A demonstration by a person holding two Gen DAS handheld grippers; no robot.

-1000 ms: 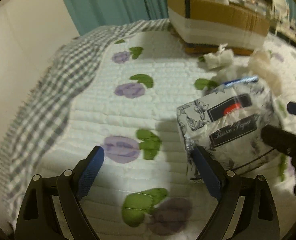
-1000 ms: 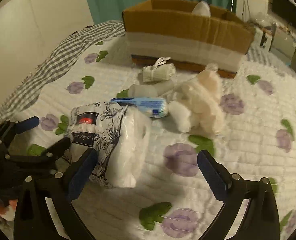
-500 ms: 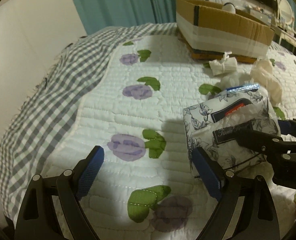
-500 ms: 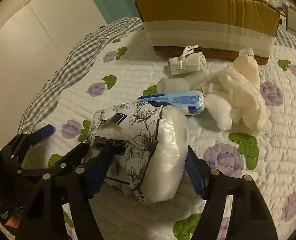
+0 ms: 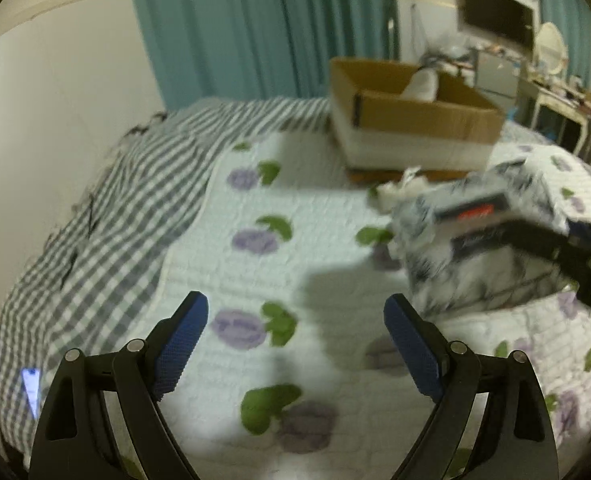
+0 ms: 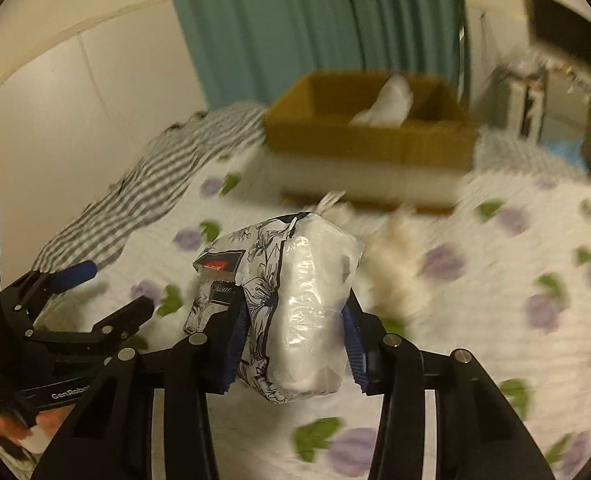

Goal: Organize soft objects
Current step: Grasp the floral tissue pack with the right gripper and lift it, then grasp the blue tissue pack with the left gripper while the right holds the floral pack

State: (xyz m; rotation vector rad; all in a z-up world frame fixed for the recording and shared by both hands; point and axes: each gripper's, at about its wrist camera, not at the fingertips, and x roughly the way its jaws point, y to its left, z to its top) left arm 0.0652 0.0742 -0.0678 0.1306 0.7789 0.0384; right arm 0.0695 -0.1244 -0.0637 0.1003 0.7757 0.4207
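The right gripper [image 6: 295,340] pinches a soft plastic-wrapped tissue pack printed with black flowers on white [image 6: 291,300]; its jaws have just been closing, and both blue pads [image 6: 235,344] now press into the sides of the pack. The pack appears clear of the white quilted bedspread with purple flowers and green leaves [image 6: 495,300], carried in the air. The left gripper [image 5: 295,344] stands with jaws spread and nothing between them, just left of the load.

Destination, as judged: the open brown cardboard box [image 6: 371,140] at the far side of the bed, already holding a white item [image 6: 387,100].

Risks noted:
- The grip sits on the near end of the pack, with most of its length projecting beyond the pads. The slick film and compressible fill could let it rotate or slide out during transfer.
- Heavy blur in both views suggests fast motion; a sudden stop could shake the load loose.
- A low carry could snag the pack on the box's near wall.
- A cream fluffy plush item [image 6: 395,256] and a small white tied bundle [image 6: 331,204] lie between the pack and the box; a dropped pack would land on them.
- The left gripper is near enough for its idle fingers to clip the pack
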